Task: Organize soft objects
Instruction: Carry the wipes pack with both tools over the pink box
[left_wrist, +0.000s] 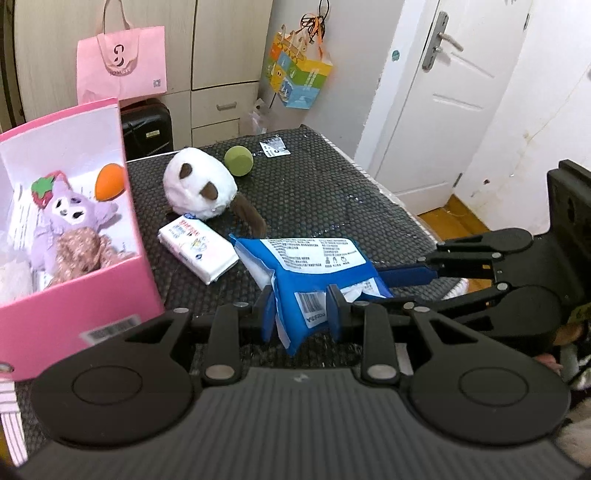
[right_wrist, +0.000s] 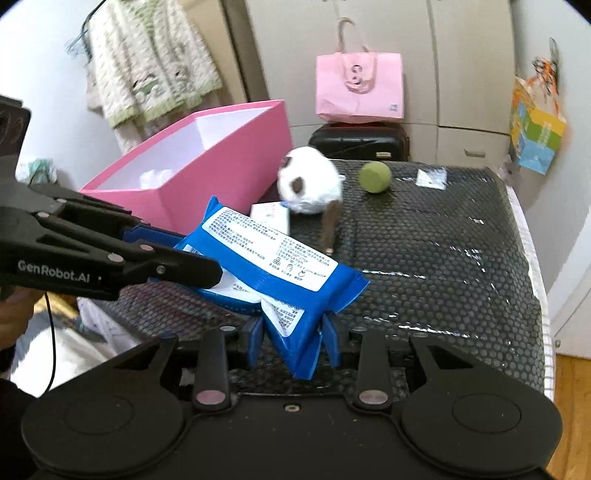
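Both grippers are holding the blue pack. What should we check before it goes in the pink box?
1. Left hand-held gripper shut on the blue pack: ok.
2. Right hand-held gripper pinching the pack's other end: ok.
3. Pack off the table: cannot tell; it sags in the middle.
4. Pink box open at the top: ok.
5. Room in the box: not ok on the near side, where the purple plush and orange ball lie; the rest cannot tell.
6. Way to the box free: the white pack lies flat below it, ok.
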